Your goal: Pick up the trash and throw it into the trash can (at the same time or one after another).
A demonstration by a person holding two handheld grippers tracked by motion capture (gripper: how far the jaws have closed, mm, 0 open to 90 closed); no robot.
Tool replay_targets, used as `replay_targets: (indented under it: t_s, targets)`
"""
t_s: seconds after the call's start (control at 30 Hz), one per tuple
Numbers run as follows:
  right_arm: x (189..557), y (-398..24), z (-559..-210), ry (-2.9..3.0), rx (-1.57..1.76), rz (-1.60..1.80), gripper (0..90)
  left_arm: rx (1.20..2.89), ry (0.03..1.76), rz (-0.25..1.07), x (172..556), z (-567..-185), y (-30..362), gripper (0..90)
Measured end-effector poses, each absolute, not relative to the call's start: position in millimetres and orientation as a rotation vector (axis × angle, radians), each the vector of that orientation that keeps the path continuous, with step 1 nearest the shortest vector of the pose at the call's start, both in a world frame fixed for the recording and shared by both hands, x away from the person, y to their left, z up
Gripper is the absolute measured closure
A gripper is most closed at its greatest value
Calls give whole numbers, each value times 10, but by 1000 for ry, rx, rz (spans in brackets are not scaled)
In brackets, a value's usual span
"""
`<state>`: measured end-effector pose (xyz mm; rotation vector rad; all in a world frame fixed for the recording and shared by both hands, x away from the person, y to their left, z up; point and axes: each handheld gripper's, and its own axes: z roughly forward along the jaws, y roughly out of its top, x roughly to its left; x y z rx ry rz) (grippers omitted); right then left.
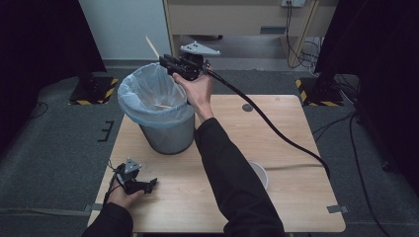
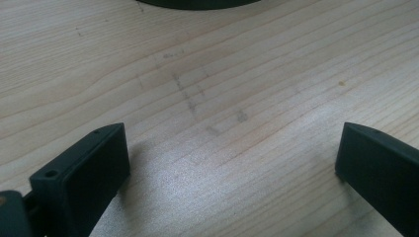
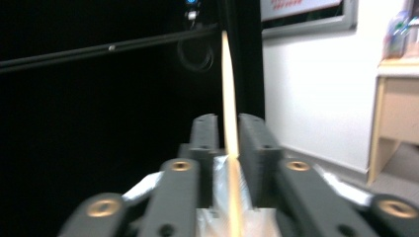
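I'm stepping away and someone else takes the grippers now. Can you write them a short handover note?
Right gripper: above the bin's far rim, a chopstick between its fingers, which are slightly apart; whether they grip it is unclear.
Left gripper: open, idle on the table.
Done: one stick already lies in the bin.
Left: drop the chopstick into the bin. A white bowl sits beside the right sleeve.

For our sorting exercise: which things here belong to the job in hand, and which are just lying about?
In the job:
- thin wooden stick between the right hand-held gripper jaws
- grey bin with pale blue liner

Lying about:
- white round bowl
- light wooden table
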<state>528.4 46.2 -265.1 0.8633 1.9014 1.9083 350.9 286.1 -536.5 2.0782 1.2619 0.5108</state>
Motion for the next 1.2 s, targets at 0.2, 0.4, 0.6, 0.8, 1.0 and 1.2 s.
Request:
replay_targets:
  t_s: [0.2, 0.4, 0.6, 0.8, 1.0, 1.2]
  targets:
    - [5234, 347, -2582, 1898, 859, 1900, 687, 2078, 1262, 511, 3509, -5365, 2860, 0]
    - [5092, -54, -2440, 1853, 879, 1882, 626, 2078, 1263, 510, 3508, -5365, 2860, 0]
    - [4860, -529, -2426, 1824, 890, 1868, 554, 2078, 1263, 510, 3508, -5364, 2860, 0]
    - [4621, -900, -2496, 1814, 891, 1851, 488, 2079, 1262, 511, 3508, -5364, 2861, 0]
    - [4401, -1185, -2652, 1828, 910, 1816, 442, 2077, 1264, 510, 3508, -5365, 2859, 0]
    - [4236, -1432, -2818, 1822, 930, 1801, 402, 2081, 1262, 510, 3508, -5364, 2861, 0]
